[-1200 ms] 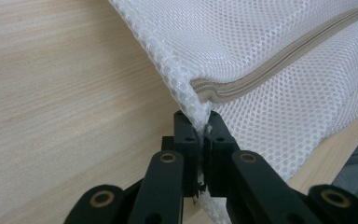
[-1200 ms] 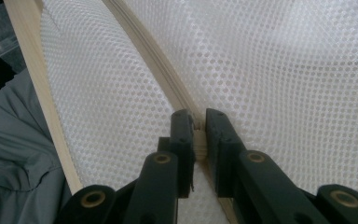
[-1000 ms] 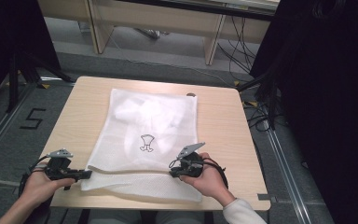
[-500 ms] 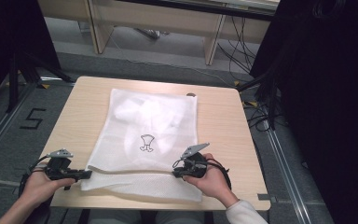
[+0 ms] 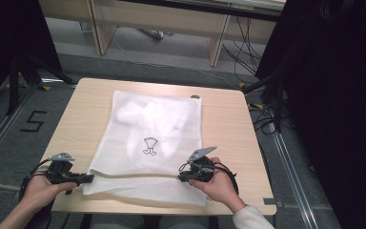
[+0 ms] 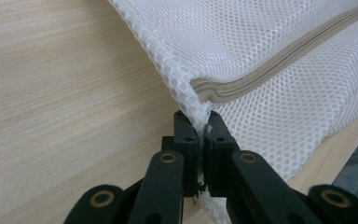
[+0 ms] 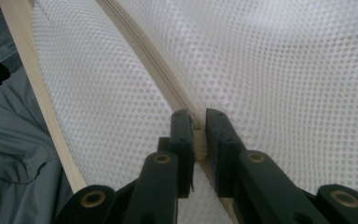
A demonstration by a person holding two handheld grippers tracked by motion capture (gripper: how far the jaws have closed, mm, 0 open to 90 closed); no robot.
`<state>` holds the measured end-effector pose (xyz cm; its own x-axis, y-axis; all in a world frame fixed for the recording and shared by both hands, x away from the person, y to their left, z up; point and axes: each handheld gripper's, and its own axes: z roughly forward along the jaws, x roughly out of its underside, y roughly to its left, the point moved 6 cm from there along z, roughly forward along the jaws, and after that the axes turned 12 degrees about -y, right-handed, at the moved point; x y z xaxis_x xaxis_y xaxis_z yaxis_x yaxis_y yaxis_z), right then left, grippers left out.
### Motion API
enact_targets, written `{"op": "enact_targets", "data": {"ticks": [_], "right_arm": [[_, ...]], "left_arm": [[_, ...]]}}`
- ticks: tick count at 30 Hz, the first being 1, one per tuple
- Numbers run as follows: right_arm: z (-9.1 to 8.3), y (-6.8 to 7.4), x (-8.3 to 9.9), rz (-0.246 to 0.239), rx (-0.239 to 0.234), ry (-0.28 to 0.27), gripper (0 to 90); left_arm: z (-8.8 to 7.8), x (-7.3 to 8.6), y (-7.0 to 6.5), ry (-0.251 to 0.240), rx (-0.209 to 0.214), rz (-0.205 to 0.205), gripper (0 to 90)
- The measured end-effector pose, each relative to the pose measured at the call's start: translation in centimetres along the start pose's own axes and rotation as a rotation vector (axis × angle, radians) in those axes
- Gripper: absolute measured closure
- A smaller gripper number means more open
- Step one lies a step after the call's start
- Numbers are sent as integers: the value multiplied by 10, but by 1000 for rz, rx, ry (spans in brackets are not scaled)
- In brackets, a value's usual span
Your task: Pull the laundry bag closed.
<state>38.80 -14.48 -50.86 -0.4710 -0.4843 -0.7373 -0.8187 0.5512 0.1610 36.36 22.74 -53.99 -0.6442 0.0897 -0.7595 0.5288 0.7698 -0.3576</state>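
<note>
A white mesh laundry bag (image 5: 152, 138) lies flat on the wooden table (image 5: 228, 124), a small black print on its middle and white cloth bunched inside its far half. Its near part is folded along a beige zipper line (image 6: 261, 79). My left gripper (image 5: 86, 178) is at the bag's near left corner, its jaws shut on the mesh bag (image 6: 242, 42) beside the zipper's end. My right gripper (image 5: 183, 175) sits at the near right, jaws shut on the zipper seam (image 7: 168, 79) of the mesh bag (image 7: 284, 70).
The table's near edge (image 5: 171, 211) runs just behind both hands. A small dark spot (image 5: 195, 97) lies on the table past the bag's far right corner. Desk legs and cables stand on the floor beyond, with dark curtains on both sides.
The right gripper has shifted very slightly to the right along the fold. The left gripper and the bag lie as before.
</note>
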Motion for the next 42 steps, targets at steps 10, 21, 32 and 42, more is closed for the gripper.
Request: {"op": "enact_targets", "data": {"ticks": [10, 21, 32, 42], "right_arm": [[-5, -2, 4, 16, 4, 8, 826], [-10, -8, 8, 14, 11, -11, 826], [-19, -13, 14, 23, 25, 6, 826], [-27, -18, 21, 49, 42, 9, 826]], "left_arm": [[0, 0, 0, 1, -4, 5, 854], [0, 0, 1, 2, -1, 2, 854], [0, 0, 1, 1, -5, 0, 854], [0, 0, 1, 2, -2, -1, 853]]}}
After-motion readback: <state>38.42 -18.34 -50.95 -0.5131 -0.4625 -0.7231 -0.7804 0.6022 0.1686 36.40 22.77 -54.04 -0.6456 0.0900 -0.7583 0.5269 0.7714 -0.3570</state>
